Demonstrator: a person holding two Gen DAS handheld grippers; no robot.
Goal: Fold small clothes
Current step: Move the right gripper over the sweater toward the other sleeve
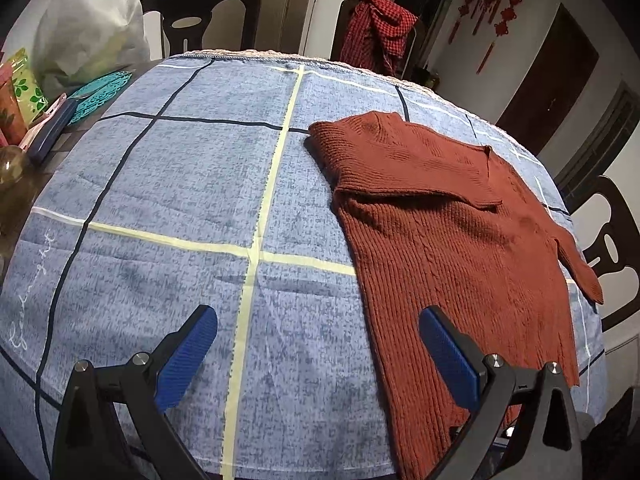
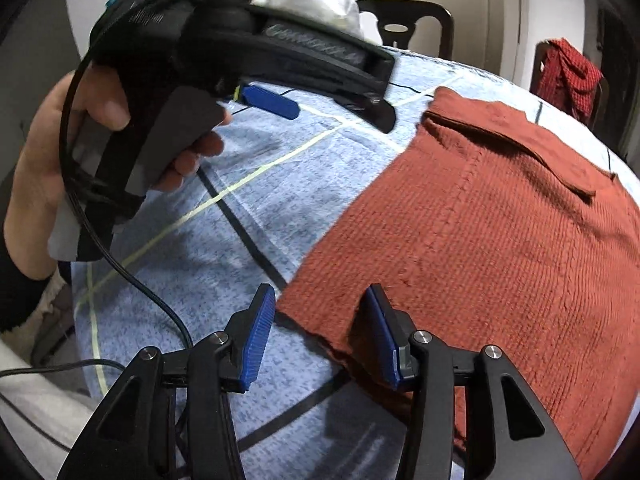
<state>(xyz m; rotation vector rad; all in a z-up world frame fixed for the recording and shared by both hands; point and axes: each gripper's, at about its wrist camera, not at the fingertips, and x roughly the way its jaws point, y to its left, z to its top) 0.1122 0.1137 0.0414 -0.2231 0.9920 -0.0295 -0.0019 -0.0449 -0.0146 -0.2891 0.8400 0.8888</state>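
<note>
A rust-red knit sweater [image 1: 452,232] lies flat on the blue checked tablecloth [image 1: 180,184], with its left sleeve folded across the chest and its right sleeve hanging off the right side. My left gripper [image 1: 318,344] is open and empty above the cloth, just left of the sweater's hem. In the right wrist view my right gripper [image 2: 320,328] is open, straddling the near left corner of the sweater [image 2: 480,248]. The left gripper [image 2: 272,100] shows there too, held in a hand at upper left.
Dark chairs stand around the table; one at the back [image 1: 376,32] carries a red checked cloth. A white bag [image 1: 88,28], a teal mat [image 1: 102,90] and colourful packets [image 1: 20,92] sit at the table's left edge. A black cable [image 2: 132,280] trails below the left gripper.
</note>
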